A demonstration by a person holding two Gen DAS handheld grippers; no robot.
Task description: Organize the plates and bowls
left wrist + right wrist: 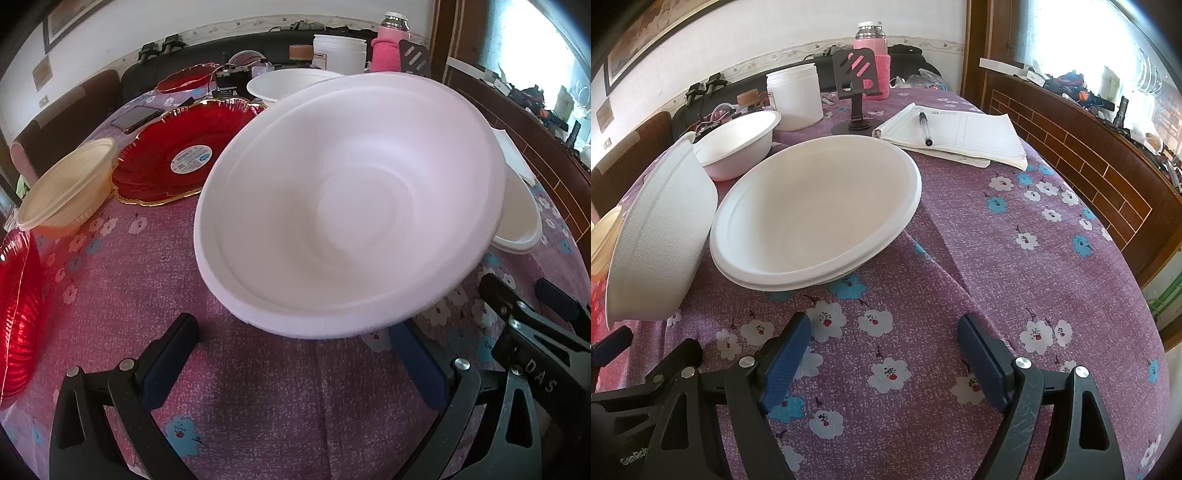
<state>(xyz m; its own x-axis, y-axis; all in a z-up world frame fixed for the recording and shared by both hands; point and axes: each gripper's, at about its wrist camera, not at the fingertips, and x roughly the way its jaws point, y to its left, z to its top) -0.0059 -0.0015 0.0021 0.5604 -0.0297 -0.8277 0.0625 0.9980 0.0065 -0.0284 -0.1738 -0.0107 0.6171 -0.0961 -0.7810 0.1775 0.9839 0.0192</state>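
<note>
A large white bowl (351, 206) hangs tilted in front of my left gripper (295, 328), its lower rim resting on the right finger (417, 365); the jaws stand wide apart. The same bowl shows from outside in the right wrist view (661, 236). My right gripper (882, 332) is open and empty above the floral tablecloth (997, 258), just short of two stacked white bowls (816, 210). A smaller white bowl (738, 144) sits behind them. A red gold-rimmed plate (184, 151), a cream bowl (66, 188) and another red plate (18, 314) lie to the left.
A notepad with a pen (956, 133), a black phone stand (855, 92), a white jar (794, 96) and a pink bottle (871, 55) stand at the table's far side. A phone (135, 118) and a third red plate (184, 77) lie far left. A wooden ledge (1108, 166) runs along the right.
</note>
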